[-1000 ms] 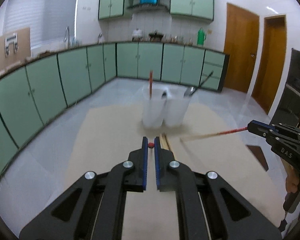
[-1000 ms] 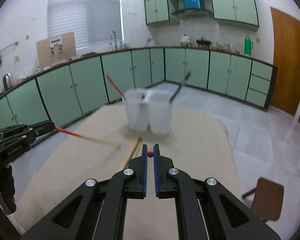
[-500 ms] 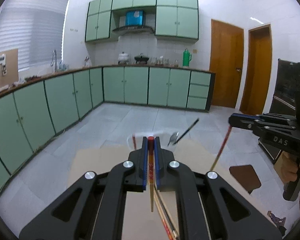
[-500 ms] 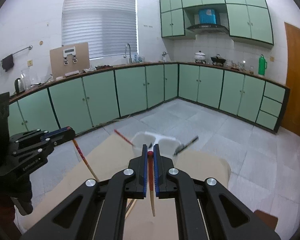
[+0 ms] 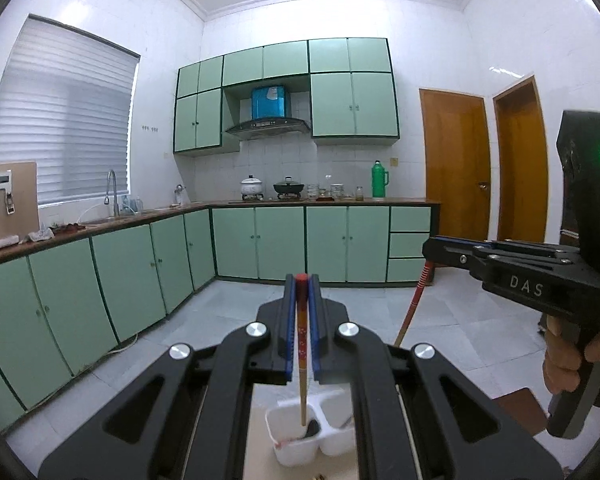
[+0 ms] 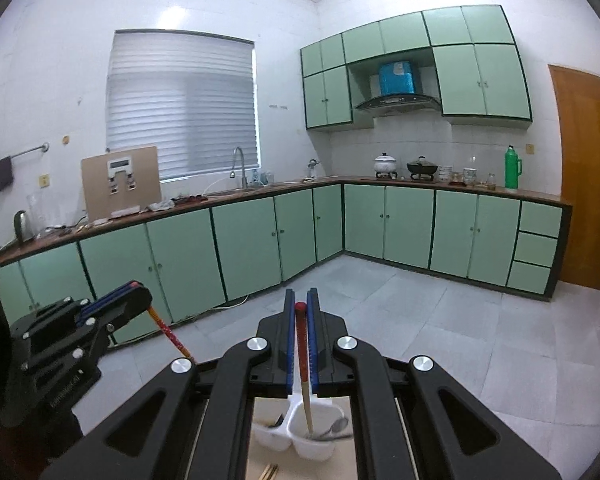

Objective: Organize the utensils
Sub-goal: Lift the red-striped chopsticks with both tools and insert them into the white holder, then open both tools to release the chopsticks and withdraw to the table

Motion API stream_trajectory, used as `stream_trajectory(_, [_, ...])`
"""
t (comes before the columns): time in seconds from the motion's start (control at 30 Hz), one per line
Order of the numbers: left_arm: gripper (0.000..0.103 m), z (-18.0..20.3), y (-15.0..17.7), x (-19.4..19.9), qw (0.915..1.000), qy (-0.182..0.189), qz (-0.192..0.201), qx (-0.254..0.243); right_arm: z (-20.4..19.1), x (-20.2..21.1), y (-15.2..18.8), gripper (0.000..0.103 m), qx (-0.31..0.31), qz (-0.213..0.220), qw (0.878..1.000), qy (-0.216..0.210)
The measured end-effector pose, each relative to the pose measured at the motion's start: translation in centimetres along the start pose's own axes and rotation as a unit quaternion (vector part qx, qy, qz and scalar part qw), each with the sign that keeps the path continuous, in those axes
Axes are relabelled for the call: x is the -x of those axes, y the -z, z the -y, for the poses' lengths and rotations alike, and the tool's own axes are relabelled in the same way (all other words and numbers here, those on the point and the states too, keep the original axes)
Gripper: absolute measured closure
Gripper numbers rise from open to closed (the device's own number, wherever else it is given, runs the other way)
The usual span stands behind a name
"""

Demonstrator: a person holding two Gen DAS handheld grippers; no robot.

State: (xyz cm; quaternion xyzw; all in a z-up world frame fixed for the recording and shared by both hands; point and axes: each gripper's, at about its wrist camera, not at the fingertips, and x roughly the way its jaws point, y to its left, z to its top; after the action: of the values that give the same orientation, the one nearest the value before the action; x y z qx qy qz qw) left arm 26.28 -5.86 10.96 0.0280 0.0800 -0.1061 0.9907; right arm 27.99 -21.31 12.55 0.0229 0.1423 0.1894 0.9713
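Below my fingers stand two white cups touching side by side on the tan table. In my left view the cup under my chopstick holds something dark at its bottom, and a red stain marks its front wall. In my right view the right cup holds a metal spoon; the cup beside it has a dark utensil I cannot make out.

Around the cups little of the table shows; its edges are hidden by my own black frames. Beyond the cups lies open grey floor up to the green cabinets.

My left gripper is clenched on a chopstick: red top, patterned band, plain wood below, hanging upright over the cups. My right gripper clamps a second chopstick of the same look, its tip over the right cup.
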Motion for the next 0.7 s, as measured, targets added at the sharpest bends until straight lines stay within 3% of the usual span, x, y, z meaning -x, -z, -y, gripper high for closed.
stream_trajectory(0.3, [0.098,0.4,3.9,-7.4,0.9974,-0.006,-0.071,0.006,0.8,-5.8,3.1,0.098,-0.010,-0.039,0.999,0.012])
stream_trajectory(0.47, [0.094,-1.0,5.6,-9.4,0.9940,-0.010,-0.108,0.010,0.7,-7.3,5.0,0.097,-0.004,-0.071,0.997,0.013])
stream_trajectory(0.57, [0.094,-1.7,6.0,-9.7,0.9928,-0.013,-0.118,0.012,1.0,-7.2,5.5,0.092,-0.001,-0.074,0.997,0.019])
stream_trajectory(0.7, [0.079,-2.4,5.9,-8.6,0.9934,-0.019,-0.113,0.011,1.4,-5.9,5.6,0.074,-0.010,-0.064,0.998,0.027])
